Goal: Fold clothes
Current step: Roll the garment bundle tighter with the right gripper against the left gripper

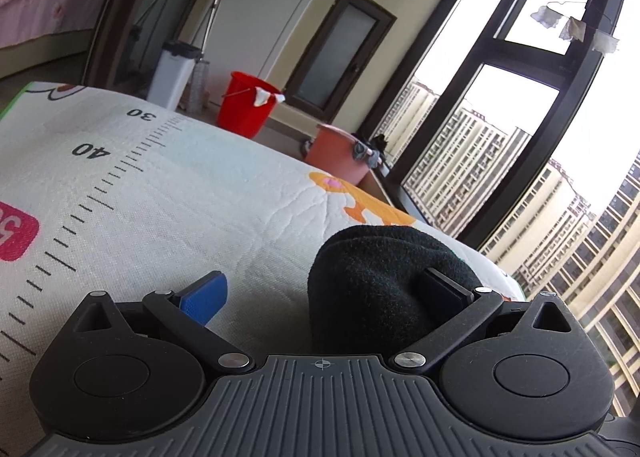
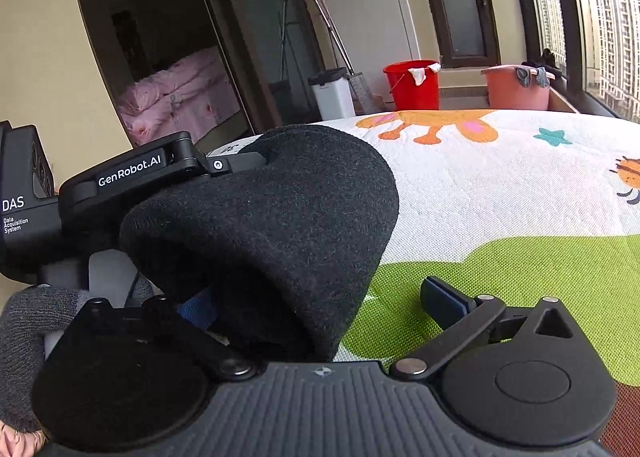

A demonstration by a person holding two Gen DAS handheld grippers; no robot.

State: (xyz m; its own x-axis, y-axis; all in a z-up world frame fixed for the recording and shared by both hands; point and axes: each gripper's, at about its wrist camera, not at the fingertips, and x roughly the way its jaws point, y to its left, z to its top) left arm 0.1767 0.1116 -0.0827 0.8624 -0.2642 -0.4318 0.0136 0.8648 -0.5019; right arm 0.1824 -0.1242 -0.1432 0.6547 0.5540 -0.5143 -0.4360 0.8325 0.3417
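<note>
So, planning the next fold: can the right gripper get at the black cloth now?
Probably yes: the right gripper stands open, one finger already under the black cloth, nothing between.

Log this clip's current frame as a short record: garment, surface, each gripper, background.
garment: black knit piece, bunched up, lying on the mat
surface: printed play mat with ruler marks and cartoon animals
left gripper: jaws wide apart, the garment against its right finger, not pinched
right gripper: jaws wide apart, the garment draped over its left finger, not pinched
hand: grey knit glove on the hand holding the left gripper
background: red bucket, pink tub, large window
</note>
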